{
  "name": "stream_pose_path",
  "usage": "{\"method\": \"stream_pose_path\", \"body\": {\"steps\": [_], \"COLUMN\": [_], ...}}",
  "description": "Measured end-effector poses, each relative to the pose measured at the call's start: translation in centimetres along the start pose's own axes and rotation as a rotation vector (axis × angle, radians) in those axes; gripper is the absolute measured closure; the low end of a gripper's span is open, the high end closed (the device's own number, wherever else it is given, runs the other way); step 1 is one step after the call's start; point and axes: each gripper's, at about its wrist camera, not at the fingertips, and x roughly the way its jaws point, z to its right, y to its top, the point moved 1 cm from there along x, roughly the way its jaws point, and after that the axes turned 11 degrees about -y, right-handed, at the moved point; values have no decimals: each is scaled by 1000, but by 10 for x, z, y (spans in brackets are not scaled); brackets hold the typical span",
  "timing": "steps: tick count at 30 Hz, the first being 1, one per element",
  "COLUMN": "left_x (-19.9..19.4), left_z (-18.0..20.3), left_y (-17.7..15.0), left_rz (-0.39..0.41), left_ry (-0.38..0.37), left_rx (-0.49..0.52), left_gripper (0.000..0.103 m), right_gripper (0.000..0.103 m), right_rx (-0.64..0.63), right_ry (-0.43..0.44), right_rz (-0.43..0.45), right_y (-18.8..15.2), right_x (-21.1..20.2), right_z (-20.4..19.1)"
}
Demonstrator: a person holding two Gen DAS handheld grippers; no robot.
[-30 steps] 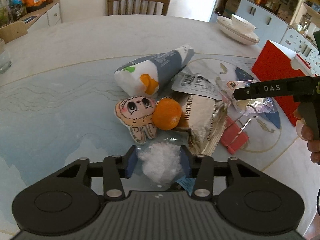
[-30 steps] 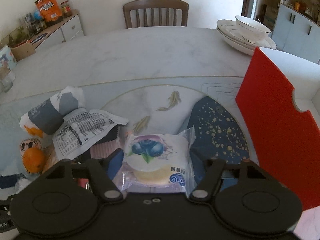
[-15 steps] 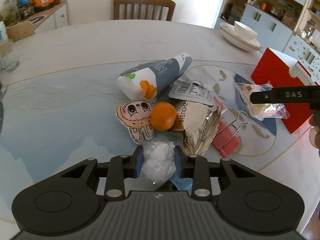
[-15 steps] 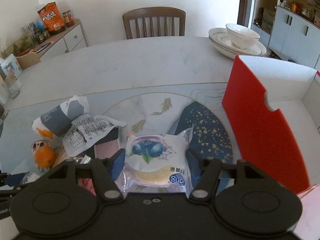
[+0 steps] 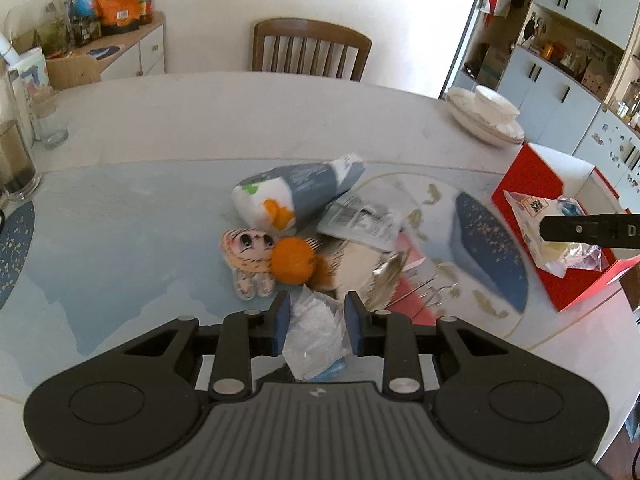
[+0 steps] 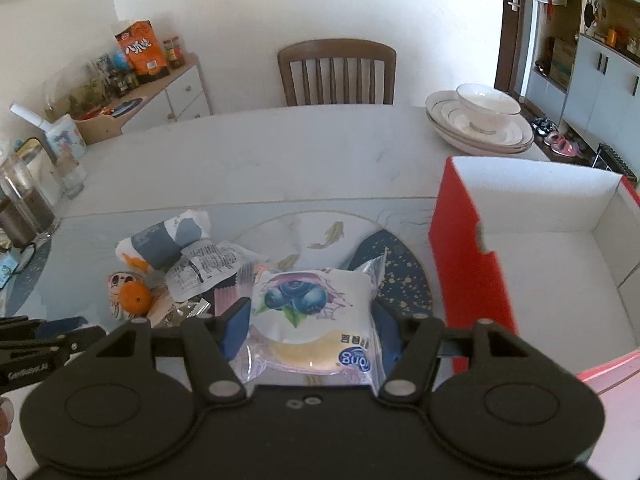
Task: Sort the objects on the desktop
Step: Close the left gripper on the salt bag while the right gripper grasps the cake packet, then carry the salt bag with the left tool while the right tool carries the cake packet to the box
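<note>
My left gripper (image 5: 314,322) is shut on a clear bag of white crystals (image 5: 316,332) and holds it above the table. My right gripper (image 6: 310,326) is shut on a blueberry bread packet (image 6: 310,320), held up just left of the red box (image 6: 472,276); the packet also shows in the left wrist view (image 5: 556,240) over the box (image 5: 532,200). The pile on the table holds an orange (image 5: 292,260), a cartoon plush (image 5: 246,252), a grey and white pack (image 5: 296,192), a foil packet (image 5: 360,272) and a red binder clip (image 5: 412,296).
The red box has a white inside (image 6: 560,264) and stands at the table's right edge. Stacked plates with a bowl (image 6: 480,120) sit at the far right. A chair (image 6: 338,72) stands behind the table. Glass jars (image 6: 28,204) stand at the left edge.
Both grippers have risen with their loads. My left gripper closed in on the crystal bag and lifted it. My right gripper carried the bread packet up and towards the red box.
</note>
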Motion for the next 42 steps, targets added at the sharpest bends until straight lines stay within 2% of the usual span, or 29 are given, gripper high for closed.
{"method": "stream_pose_path", "body": {"steps": [5,12,14,21,22,23,25,26,27,36,42], "left_x": [-6,-4,-2,3,4,5,6,7,7,29,47], "left_z": [23,52,58,45,43,42,37,35,34,58,63], "left_y": [7,12,13,6,4,2,-2,-5,-7,-36,-53], "left_rz": [32,56,58,33,28,22,12,7,4,-108,-176], "left_ry": [-29,-62,-51,-62,-45,-32,-19,-7,4,2,19], "left_rx": [4,11,29,-47,-38,-27,-4,13,28,283,305], "left_gripper": [86,91,91,89,87,81,58,30,20,20,20], "right_gripper": [39,39,39,39,39,39,39,39,39,39,39], "right_rx": [6,20,19,47,50,51,46,42,41,47,56], "right_ry": [28,29,24,17,17,17,15,11,9,-25,-37], "right_rz": [15,37,44,41,37,33,29,28,26,6,3], "right_y": [6,14,16,16,15,14,12,12,11,7,7], "right_x": [-19,-32,-35,-34,-32,-31,-30,-30,-29,-27,-27], "right_z": [21,54,64,89,91,92,95,95,96,107,108]}}
